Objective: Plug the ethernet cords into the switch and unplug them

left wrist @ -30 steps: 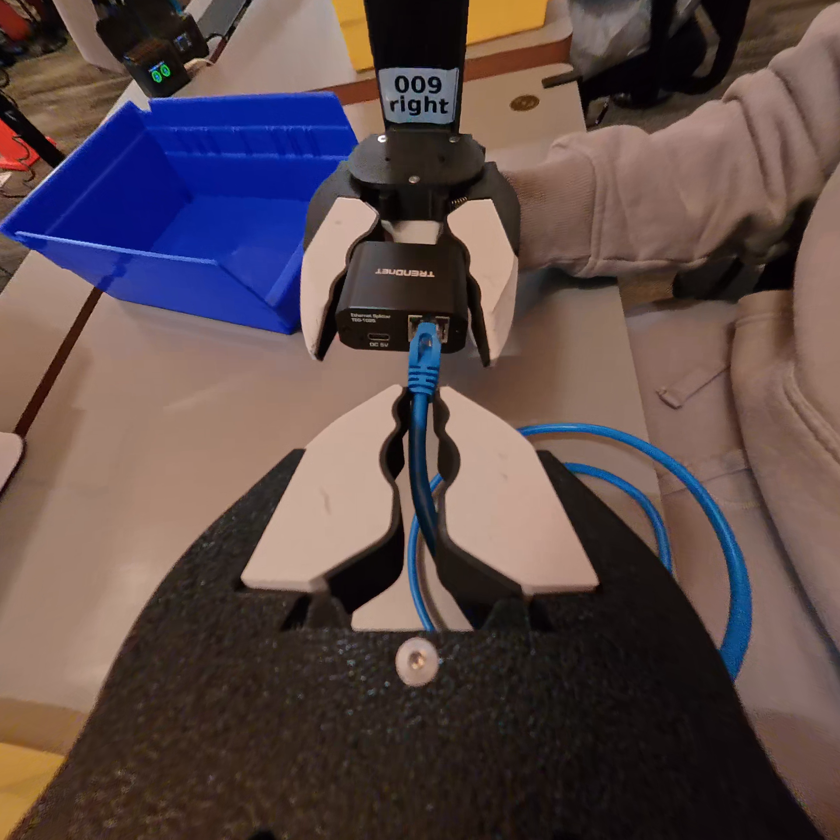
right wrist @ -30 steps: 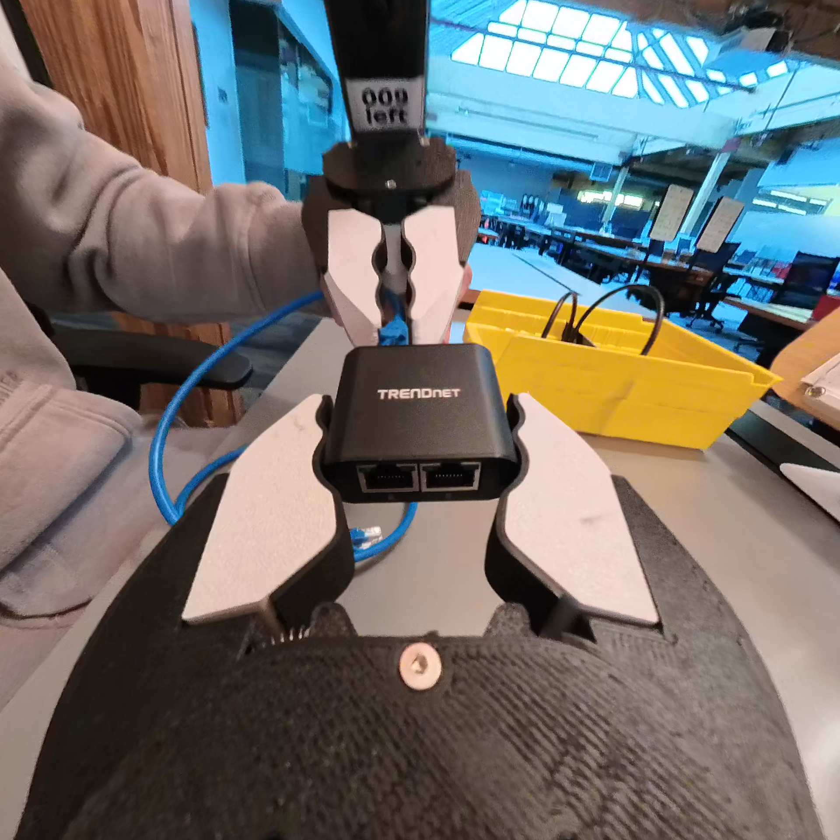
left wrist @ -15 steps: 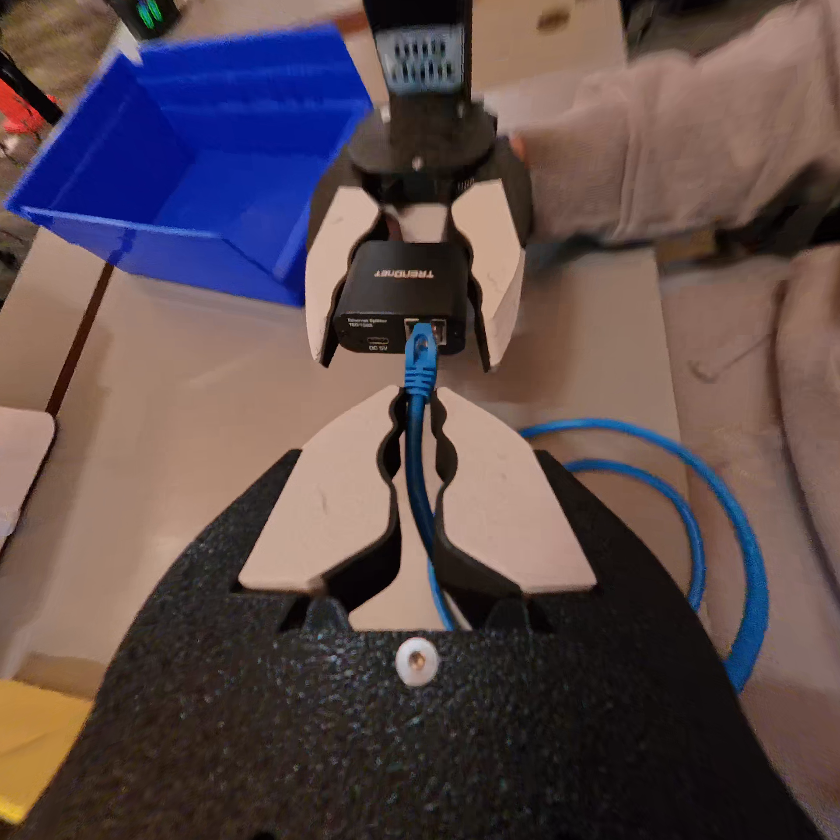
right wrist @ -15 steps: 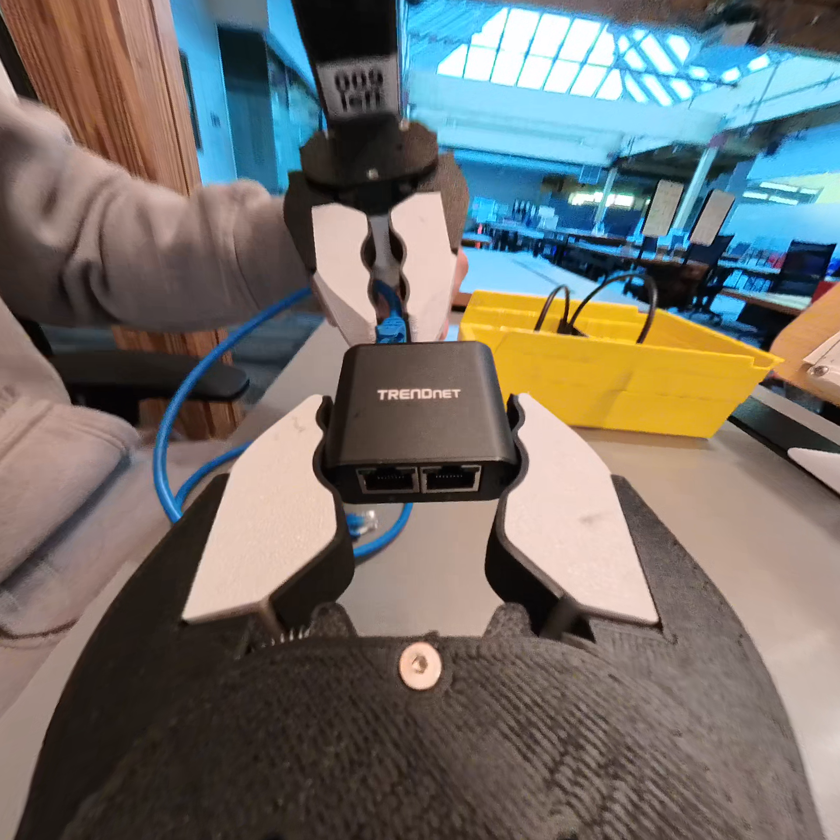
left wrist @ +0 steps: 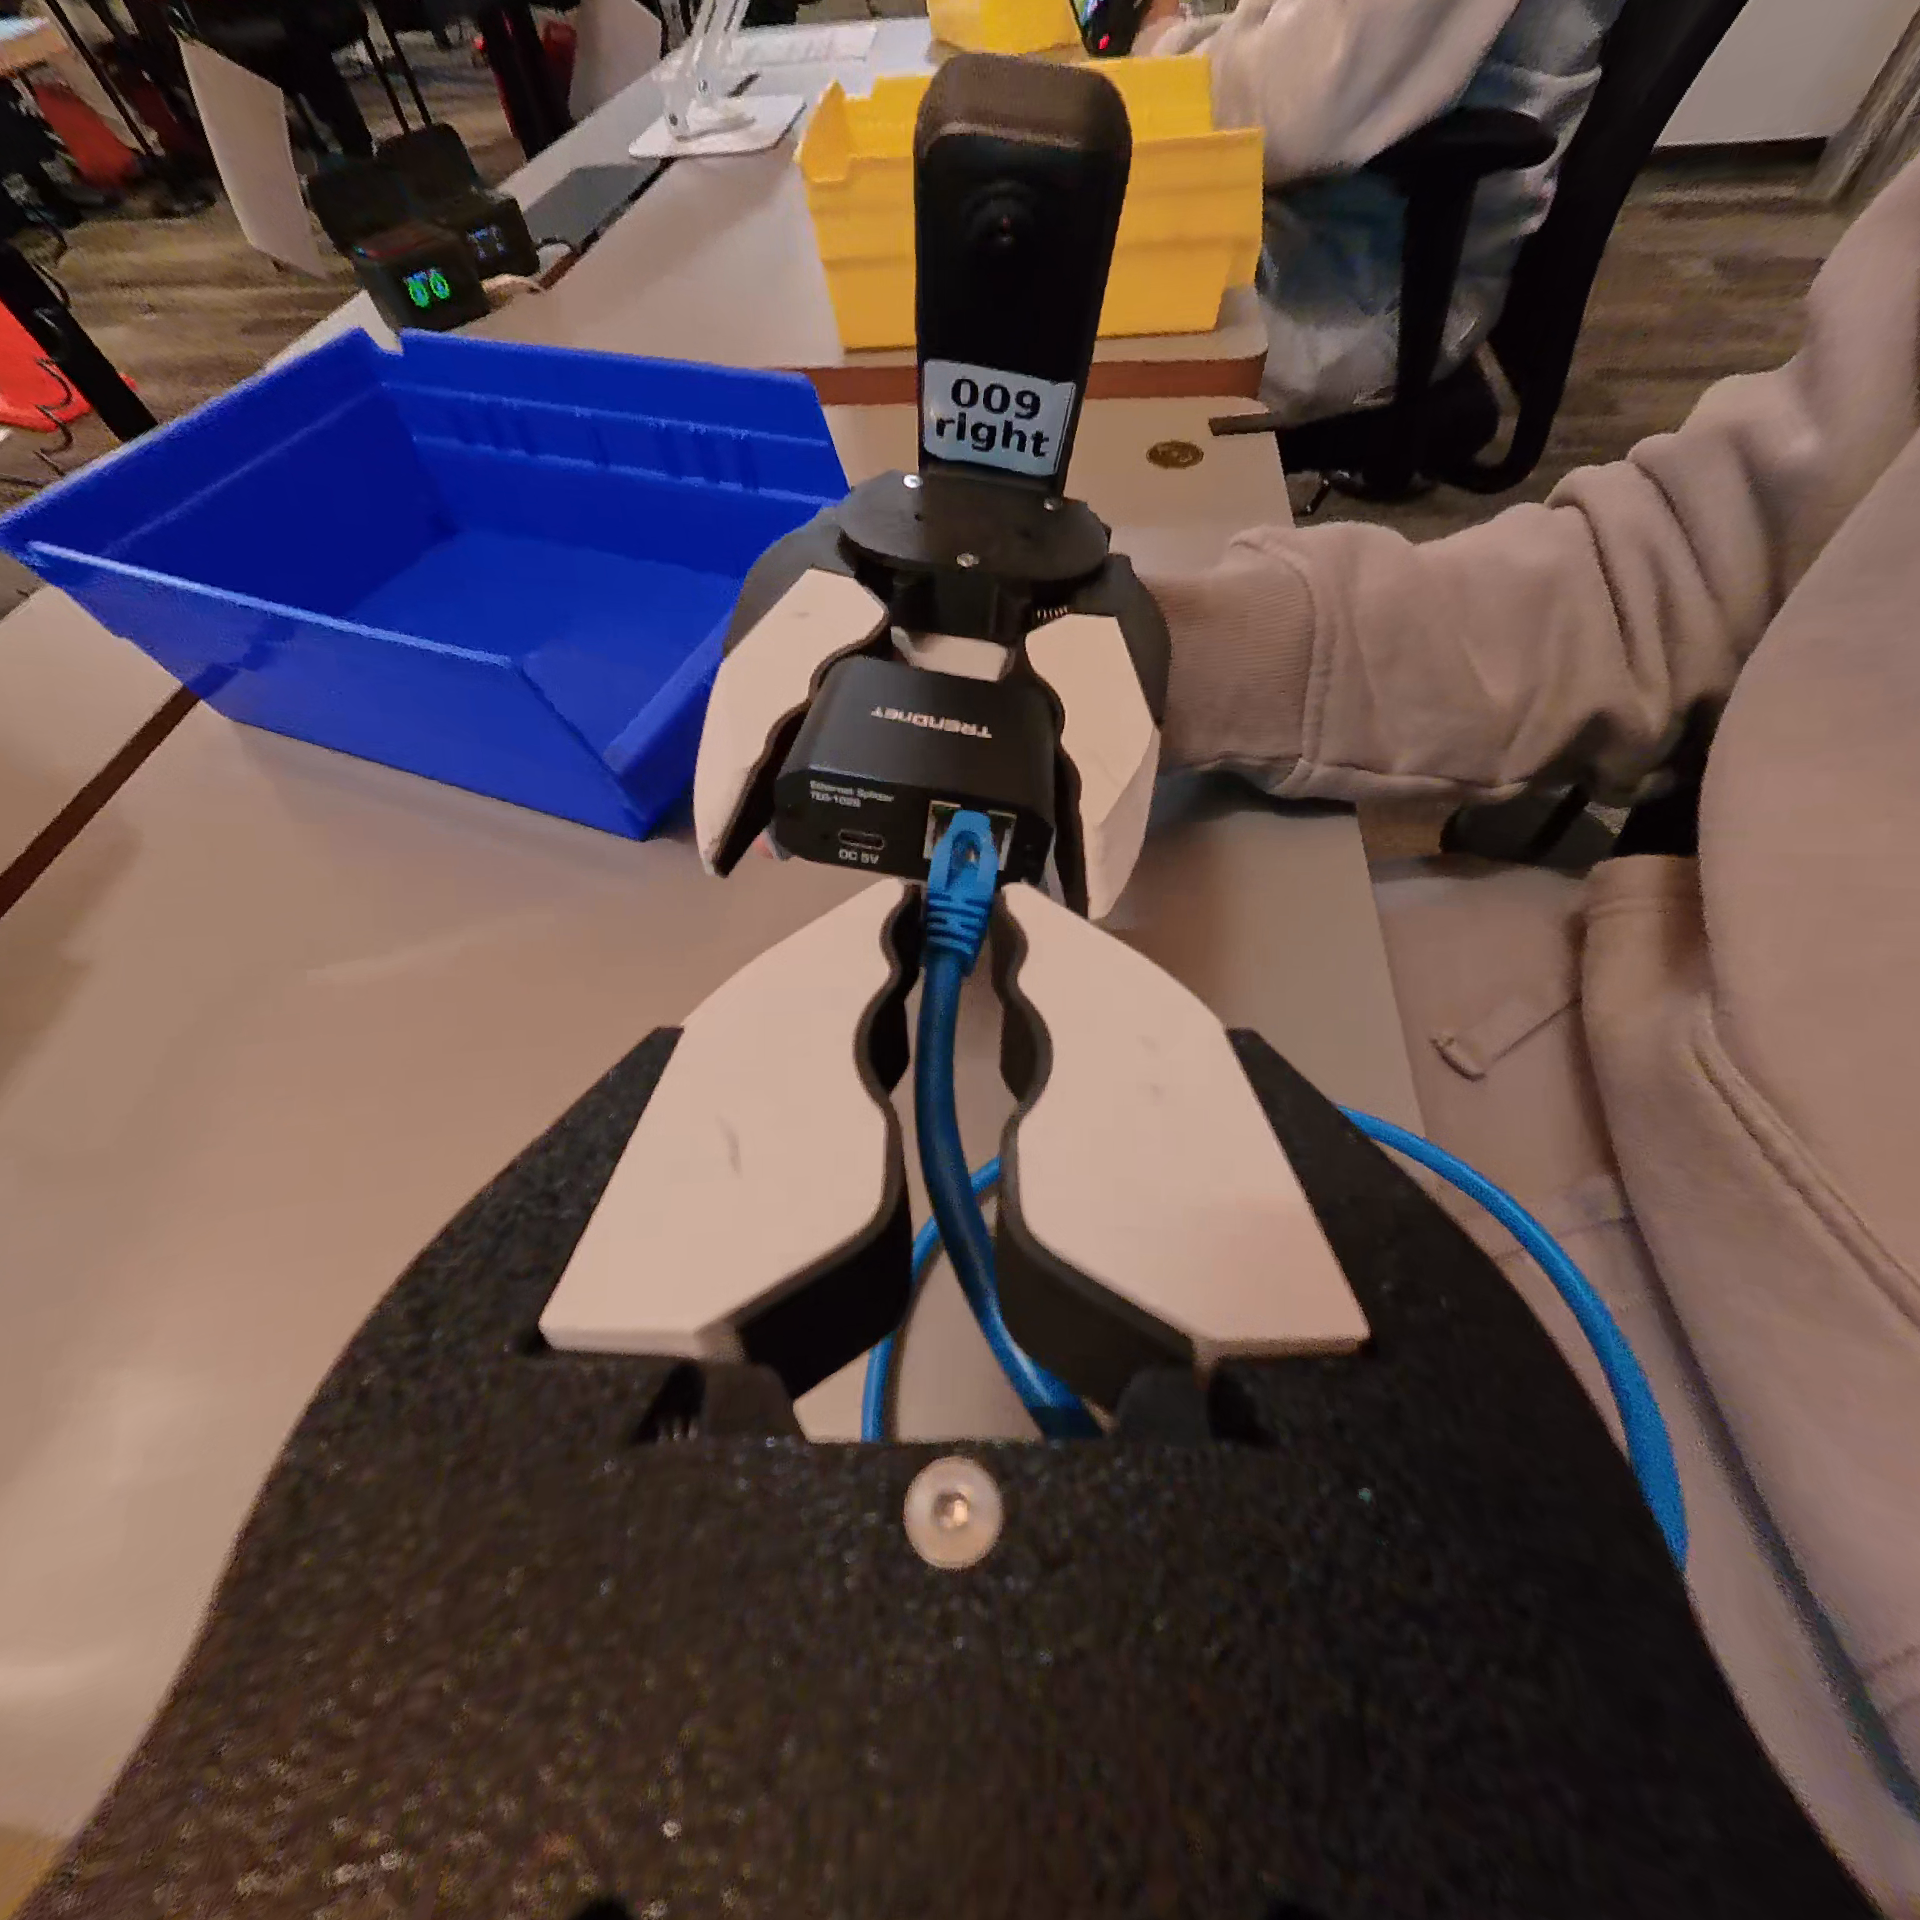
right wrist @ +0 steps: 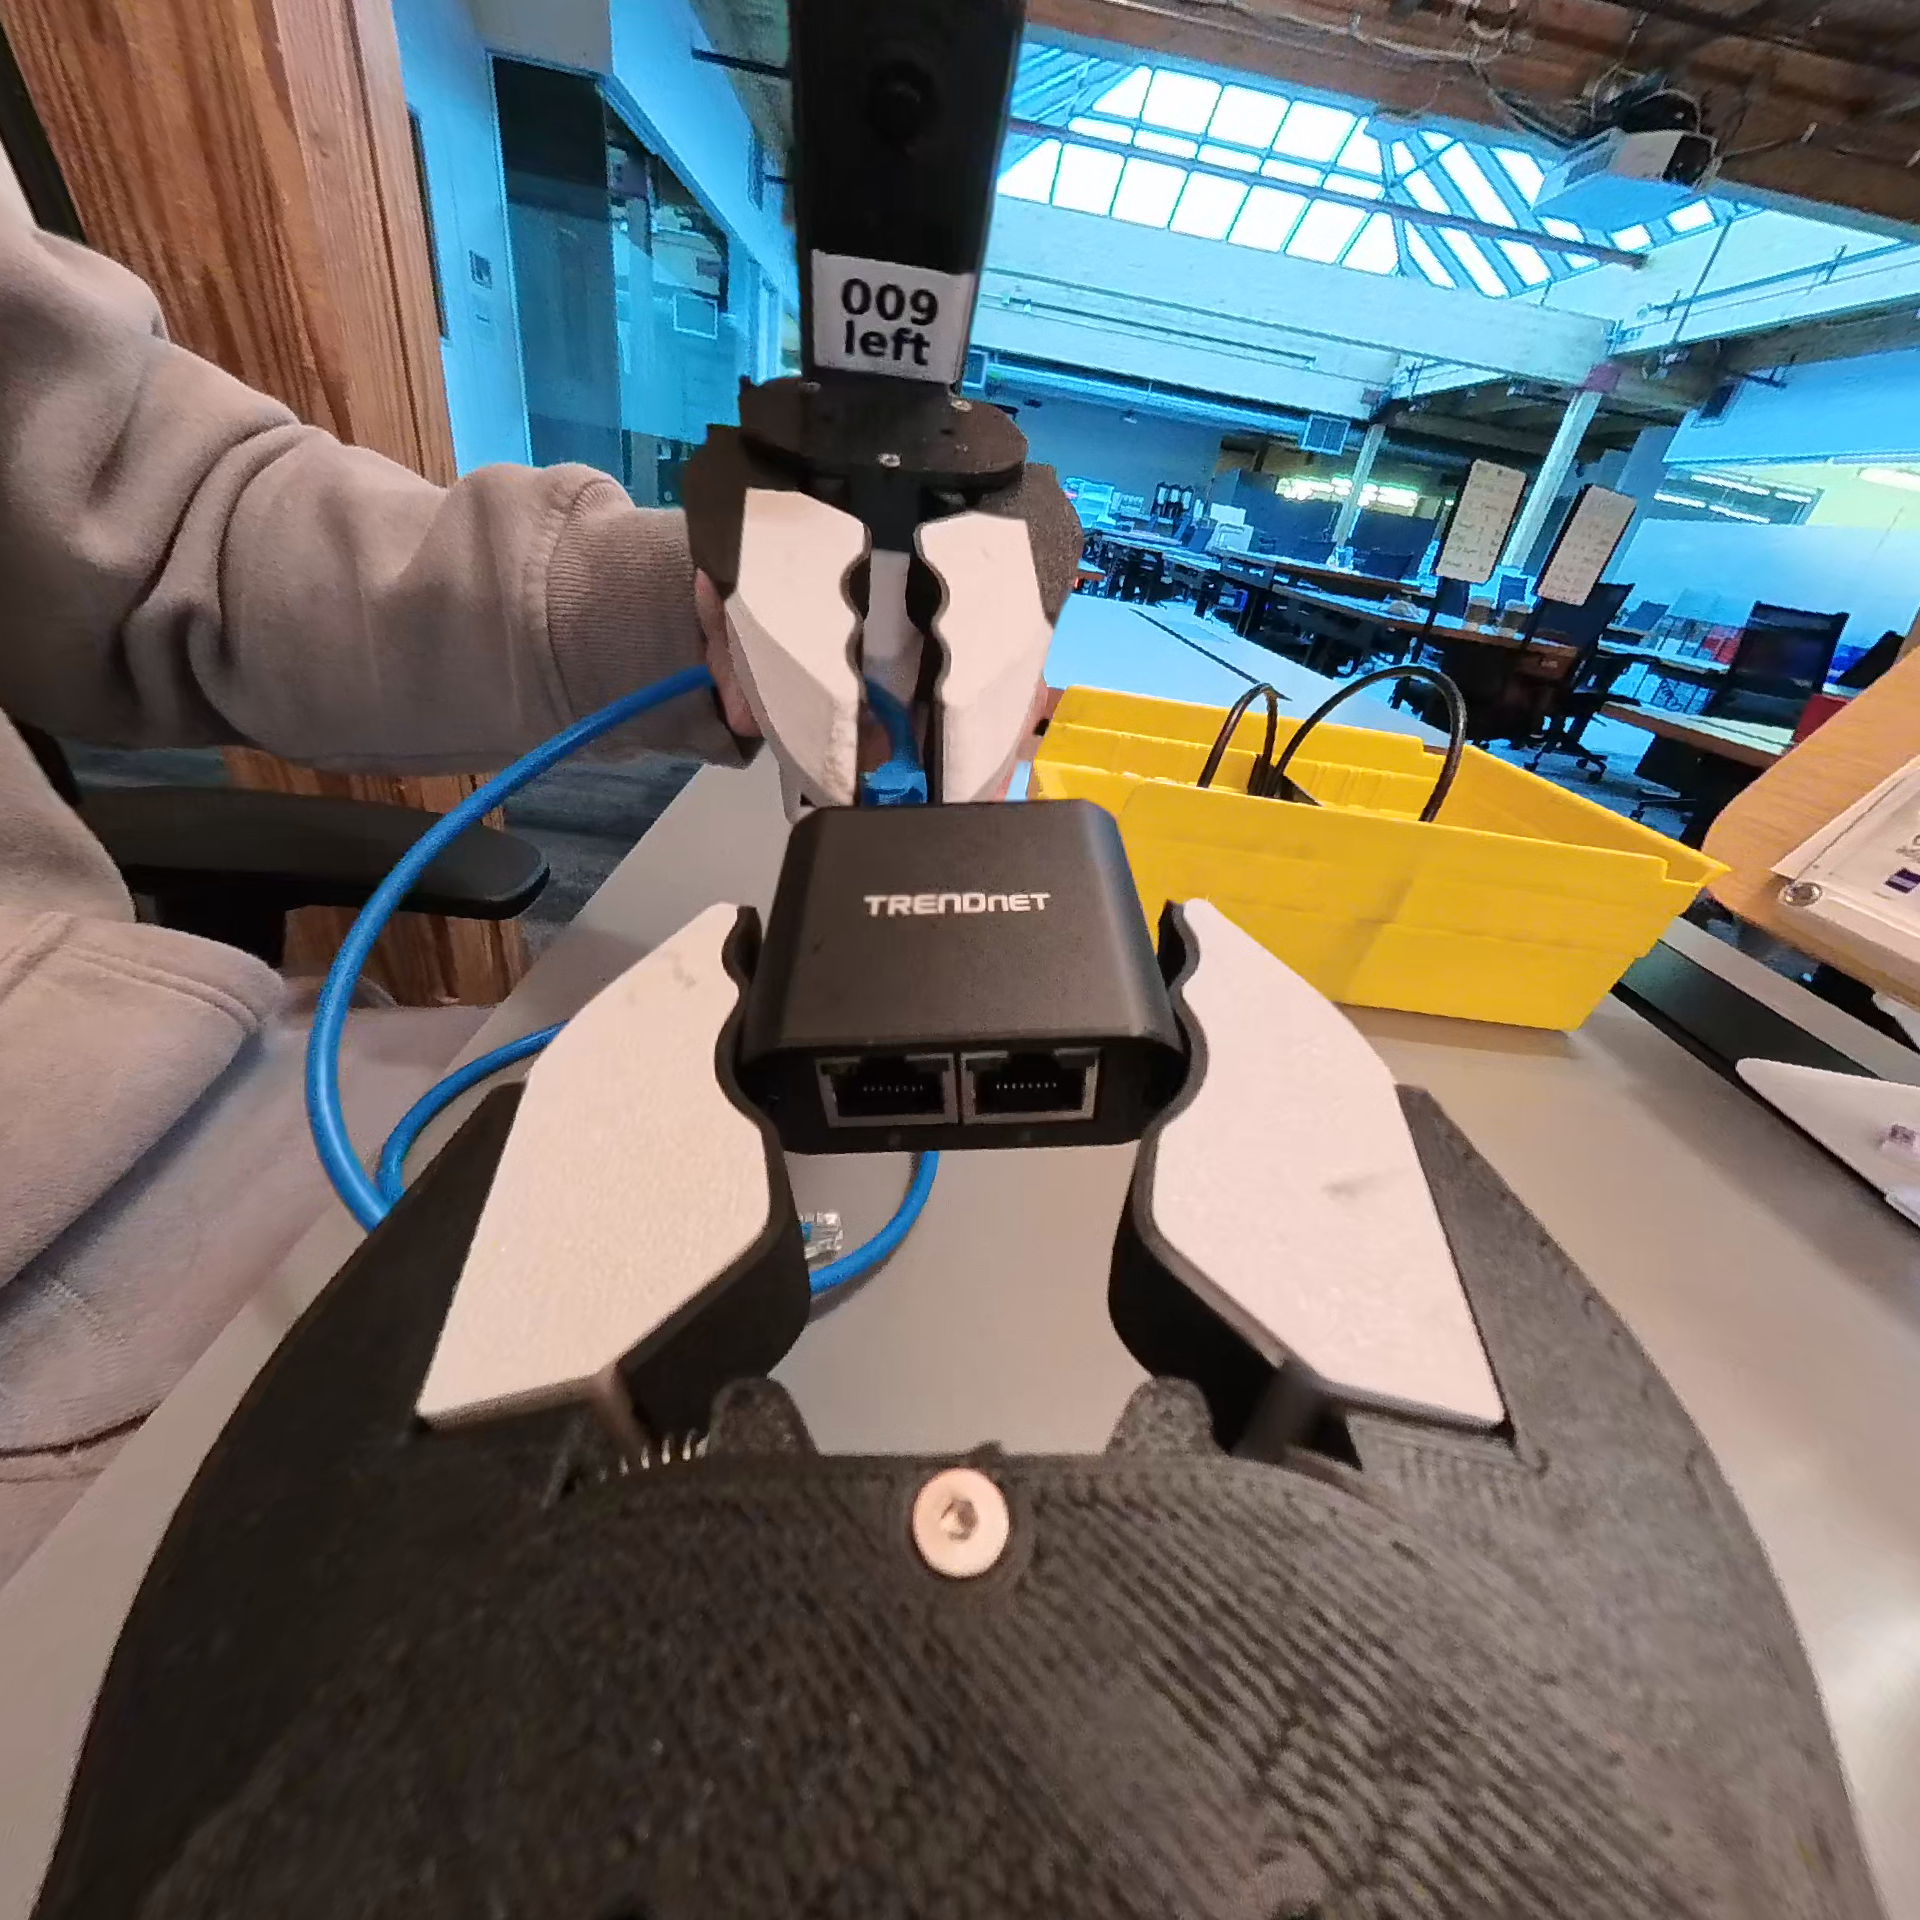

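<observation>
My right gripper [right wrist: 956,925] is shut on the sides of a small black switch [right wrist: 951,966] and holds it above the table. Two empty ports [right wrist: 956,1086] face the right wrist camera. My left gripper [left wrist: 951,909] is shut on a blue ethernet cord [left wrist: 945,1081] just behind its plug [left wrist: 961,862]. The plug sits in a port on the switch's [left wrist: 925,748] far face, beside a small power socket. In the right wrist view my left gripper [right wrist: 894,758] nearly touches the switch's back edge. The cord [right wrist: 447,831] loops down to the table, where its loose plug [right wrist: 823,1234] lies.
An empty blue bin [left wrist: 416,582] stands behind and left of the switch. A yellow bin [right wrist: 1351,894] with black cables stands at the right, another yellow bin [left wrist: 1174,239] farther back. A person's grey sleeve [left wrist: 1507,644] is at the right. Papers [right wrist: 1860,862] lie at the table's right edge. Only a small space, under 4 cm, lies between the two pairs of fingers.
My left gripper has closed in on the switch, so less of the blue plug shows between them. Both grippers stayed shut, and both views tilted upward.
</observation>
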`<state>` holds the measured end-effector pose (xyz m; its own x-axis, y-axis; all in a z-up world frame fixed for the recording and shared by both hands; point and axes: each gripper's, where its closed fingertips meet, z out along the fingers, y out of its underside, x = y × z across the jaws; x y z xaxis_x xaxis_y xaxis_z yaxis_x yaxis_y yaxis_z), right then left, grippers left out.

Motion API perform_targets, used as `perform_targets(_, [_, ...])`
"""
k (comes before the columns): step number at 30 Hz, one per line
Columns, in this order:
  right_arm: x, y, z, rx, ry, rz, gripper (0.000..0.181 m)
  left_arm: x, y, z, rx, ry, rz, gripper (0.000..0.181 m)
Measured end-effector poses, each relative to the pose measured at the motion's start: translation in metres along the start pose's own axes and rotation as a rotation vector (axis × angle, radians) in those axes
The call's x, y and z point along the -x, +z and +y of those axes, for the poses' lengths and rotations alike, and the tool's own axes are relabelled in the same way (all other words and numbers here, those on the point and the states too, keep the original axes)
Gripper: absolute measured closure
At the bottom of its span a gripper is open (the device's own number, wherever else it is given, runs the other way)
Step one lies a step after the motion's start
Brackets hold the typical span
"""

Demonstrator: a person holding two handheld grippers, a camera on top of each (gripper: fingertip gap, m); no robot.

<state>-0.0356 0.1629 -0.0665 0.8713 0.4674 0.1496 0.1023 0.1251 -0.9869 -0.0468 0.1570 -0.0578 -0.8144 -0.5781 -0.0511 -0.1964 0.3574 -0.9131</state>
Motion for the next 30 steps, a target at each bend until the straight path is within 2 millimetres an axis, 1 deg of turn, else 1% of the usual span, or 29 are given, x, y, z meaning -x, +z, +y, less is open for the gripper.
perform_targets(4, [0.003, 0.003, 0.006, 0.042, -0.016, -0.014, 0.108, -0.001, -0.001, 0.009, 0.081, 0.043, -0.006, 0.17])
perform_targets(7, [0.005, 0.007, 0.006, 0.016, 0.036, -0.031, 0.108, -0.002, -0.004, 0.002, 0.069, 0.06, -0.01, 0.17])
perform_targets(8, [0.006, 0.007, 0.009, 0.025, 0.04, -0.032, 0.108, -0.003, -0.004, 0.002, 0.076, 0.056, -0.006, 0.17])
perform_targets(10, [0.007, 0.009, 0.019, 0.073, 0.025, -0.032, 0.108, -0.003, -0.002, 0.01, 0.14, 0.081, -0.018, 0.17])
perform_targets(12, [0.007, 0.01, 0.018, 0.046, 0.04, -0.039, 0.108, -0.004, -0.002, 0.012, 0.138, 0.076, -0.022, 0.17])
perform_targets(14, [0.004, 0.011, 0.022, 0.078, 0.012, -0.015, 0.108, -0.001, -0.002, 0.015, 0.143, 0.06, -0.03, 0.17])
perform_targets(16, [-0.002, 0.01, 0.025, 0.082, -0.006, 0.023, 0.108, 0.004, 0.0, 0.021, 0.165, 0.084, -0.063, 0.17])
perform_targets(18, [-0.008, 0.011, 0.022, 0.075, -0.022, 0.072, 0.108, 0.01, -0.001, 0.022, 0.166, 0.101, -0.092, 0.169])
perform_targets(20, [-0.018, 0.011, 0.019, 0.08, -0.052, 0.15, 0.108, 0.024, -0.012, 0.019, 0.19, 0.129, -0.17, 0.166])
perform_targets(21, [-0.022, 0.01, 0.018, 0.079, -0.061, 0.181, 0.108, 0.034, -0.021, 0.014, 0.192, 0.135, -0.239, 0.159])
perform_targets(22, [-0.028, 0.007, 0.016, 0.08, -0.072, 0.227, 0.108, 0.043, -0.033, 0.007, 0.181, 0.116, -0.315, 0.157])
perform_targets(24, [-0.042, 0.001, 0.014, 0.086, -0.095, 0.328, 0.108, 0.056, -0.055, -0.009, 0.131, -0.015, -0.46, 0.152])
perform_targets(25, [-0.048, -0.002, 0.013, 0.08, -0.1, 0.372, 0.108, 0.056, -0.062, -0.017, 0.076, -0.114, -0.503, 0.152])
perform_targets(26, [-0.052, -0.003, 0.011, 0.072, -0.105, 0.405, 0.108, 0.052, -0.064, -0.021, 0.015, -0.246, -0.52, 0.154])
perform_targets(27, [-0.054, -0.003, 0.01, 0.071, -0.112, 0.426, 0.108, 0.044, -0.06, -0.021, -0.037, -0.397, -0.491, 0.155])
perform_targets(29, [-0.055, -0.002, 0.009, 0.067, -0.131, 0.452, 0.108, 0.021, -0.04, -0.018, -0.15, -0.661, -0.339, 0.153])
perform_targets(30, [-0.054, 0.001, 0.008, 0.073, -0.136, 0.454, 0.108, 0.013, -0.03, -0.014, -0.203, -0.771, -0.273, 0.151])
